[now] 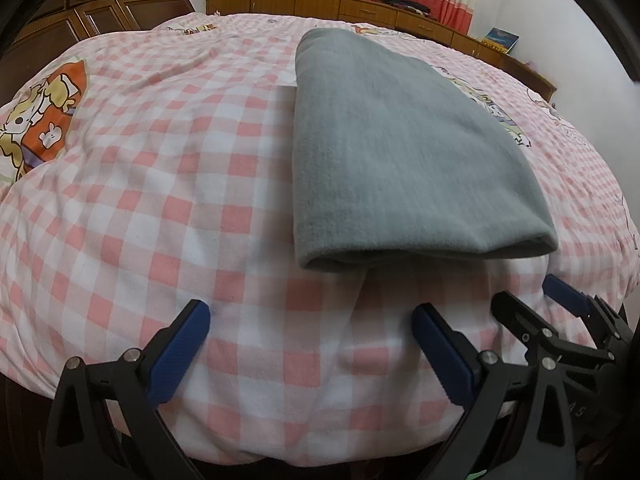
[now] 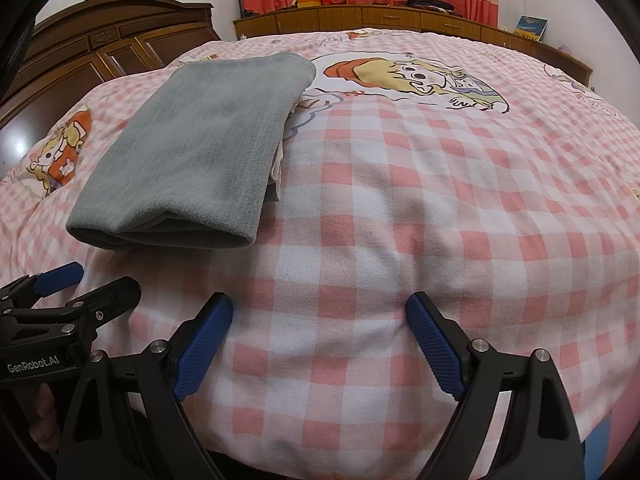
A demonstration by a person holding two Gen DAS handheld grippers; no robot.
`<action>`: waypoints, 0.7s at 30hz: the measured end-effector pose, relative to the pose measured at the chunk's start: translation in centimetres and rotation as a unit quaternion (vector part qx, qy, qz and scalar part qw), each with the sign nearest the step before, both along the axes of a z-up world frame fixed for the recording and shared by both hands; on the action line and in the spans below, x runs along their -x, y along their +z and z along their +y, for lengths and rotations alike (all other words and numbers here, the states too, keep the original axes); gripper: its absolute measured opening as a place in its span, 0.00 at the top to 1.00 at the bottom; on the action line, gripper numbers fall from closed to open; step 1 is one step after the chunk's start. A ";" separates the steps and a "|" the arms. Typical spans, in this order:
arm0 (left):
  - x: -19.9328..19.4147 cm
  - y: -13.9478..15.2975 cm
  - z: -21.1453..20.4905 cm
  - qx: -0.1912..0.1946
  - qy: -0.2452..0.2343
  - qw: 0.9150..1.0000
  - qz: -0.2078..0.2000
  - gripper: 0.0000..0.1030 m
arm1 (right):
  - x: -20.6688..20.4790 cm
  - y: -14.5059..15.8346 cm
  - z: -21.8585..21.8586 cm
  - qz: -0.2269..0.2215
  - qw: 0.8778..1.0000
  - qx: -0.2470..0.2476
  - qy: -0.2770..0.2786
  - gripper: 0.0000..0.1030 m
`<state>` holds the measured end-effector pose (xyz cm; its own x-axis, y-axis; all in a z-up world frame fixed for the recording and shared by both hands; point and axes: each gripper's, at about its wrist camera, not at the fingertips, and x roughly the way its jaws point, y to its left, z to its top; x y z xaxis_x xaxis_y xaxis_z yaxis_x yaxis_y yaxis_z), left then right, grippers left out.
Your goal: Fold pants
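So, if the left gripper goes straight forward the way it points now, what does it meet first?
Most likely the pink checked bedcover, just before the near folded edge of the grey pants. The left gripper stands open with nothing between its fingers; depth is unclear.

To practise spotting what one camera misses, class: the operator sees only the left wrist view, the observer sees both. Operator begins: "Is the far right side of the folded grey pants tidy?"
Observer: Not quite. On the grey pants, a pale layer peeks out along that side.
Operator: I see only part of the right gripper. Is anything in it?
Observer: No. The right gripper is open, with only the checked quilt between its pads.
Operator: What lies beyond the pants' right side?
Observer: A large cartoon print on the quilt, beside the pants' far corner.
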<state>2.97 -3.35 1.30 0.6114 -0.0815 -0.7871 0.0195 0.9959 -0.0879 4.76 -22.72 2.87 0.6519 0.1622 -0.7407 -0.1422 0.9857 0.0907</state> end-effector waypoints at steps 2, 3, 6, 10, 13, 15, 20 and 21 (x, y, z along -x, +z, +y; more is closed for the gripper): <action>0.0 0.0 0.0 0.001 0.000 1.000 -0.001 0.00 | 0.0 0.0 0.0 -0.003 1.000 -0.002 0.001 0.11; 0.0 0.0 0.0 0.000 0.000 1.000 -0.001 0.00 | 0.1 0.0 0.1 -0.004 1.000 -0.002 0.001 0.11; 0.1 -0.1 -0.1 0.000 0.001 1.000 -0.001 0.00 | 0.1 0.0 0.2 -0.005 1.000 -0.001 0.001 0.11; 0.1 -0.1 0.0 0.000 0.001 1.000 -0.001 0.00 | 0.1 0.0 0.2 -0.005 1.000 -0.001 0.001 0.11; 0.1 -0.1 0.0 0.000 0.001 1.000 -0.001 0.00 | 0.1 0.0 0.2 -0.005 1.000 -0.001 0.001 0.11; 0.1 -0.1 0.0 0.000 0.001 1.000 -0.001 0.00 | 0.1 0.0 0.2 -0.005 1.000 -0.001 0.001 0.11; 0.1 -0.1 0.0 0.000 0.001 1.000 -0.001 0.00 | 0.1 0.0 0.3 -0.005 1.000 -0.001 0.001 0.11; 0.1 -0.1 0.0 0.000 0.001 1.000 -0.001 0.00 | 0.1 -0.1 0.2 -0.005 1.000 -0.002 0.001 0.11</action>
<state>2.91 -3.36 1.24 0.6130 -0.0810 -0.7860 0.0181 0.9959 -0.0885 4.66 -22.53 2.82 0.6590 0.1658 -0.7337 -0.1449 0.9851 0.0924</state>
